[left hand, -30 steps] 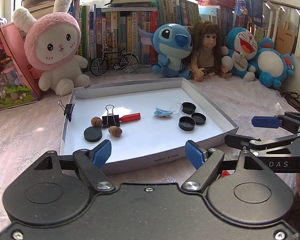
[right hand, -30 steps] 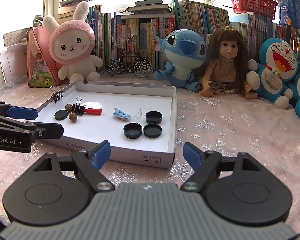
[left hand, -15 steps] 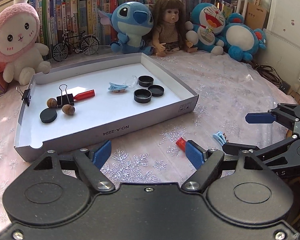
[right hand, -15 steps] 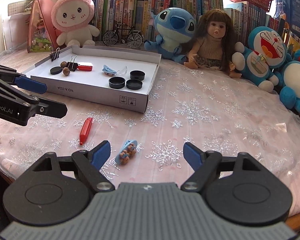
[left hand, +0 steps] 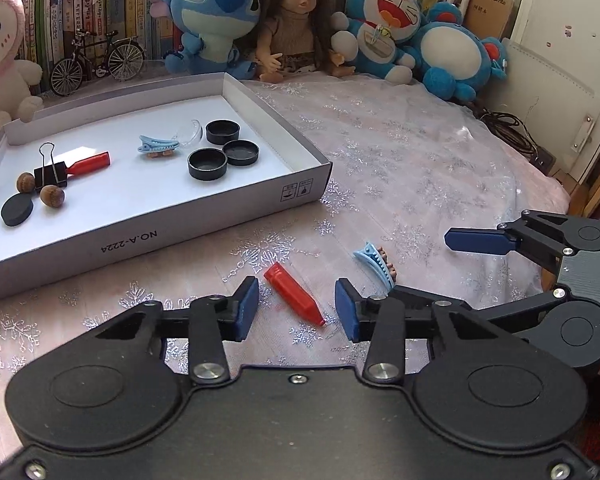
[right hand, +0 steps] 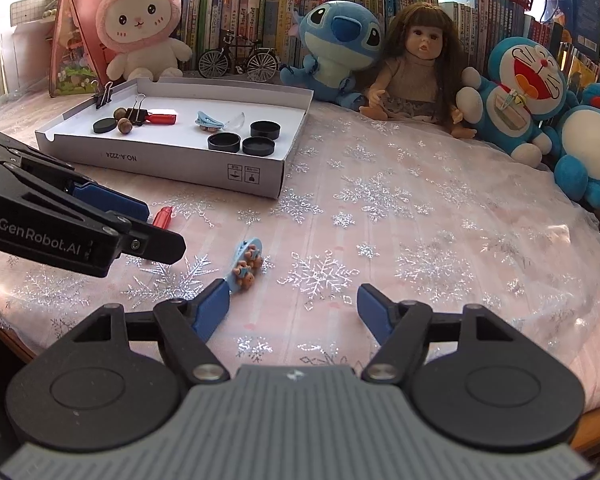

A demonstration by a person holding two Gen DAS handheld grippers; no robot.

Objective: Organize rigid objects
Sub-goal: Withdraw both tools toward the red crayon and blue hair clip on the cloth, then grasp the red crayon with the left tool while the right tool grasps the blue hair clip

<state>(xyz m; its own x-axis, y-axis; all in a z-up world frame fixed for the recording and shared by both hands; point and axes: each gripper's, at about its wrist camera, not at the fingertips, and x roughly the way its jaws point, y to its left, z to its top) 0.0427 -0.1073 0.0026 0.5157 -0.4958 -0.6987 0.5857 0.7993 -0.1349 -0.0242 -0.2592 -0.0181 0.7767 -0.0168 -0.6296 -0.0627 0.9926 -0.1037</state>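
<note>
1. Two pieces lie loose on the cloth (right hand: 380,208) outside the tray (left hand: 204,224): a red cap (left hand: 294,294) and a blue clip (left hand: 374,266). A second ago both cameras looked level across the tray; now they tilt down at the cloth in front of it, so these strays have come into view.
2. That suggests the sorting has turned to the loose pieces, with a matching red cap and blue clip already in the tray.
3. The left gripper (left hand: 296,310) hangs with fingers spread wide, the red cap between them, nothing held.
4. The right gripper (right hand: 294,312) is also wide open and empty, the clip just off its left finger.
5. The cap lies flat, its long axis slanted, narrow tip toward the left gripper, blunt end toward the tray.
6. The clip lies flat beside it, also slanted.
</note>
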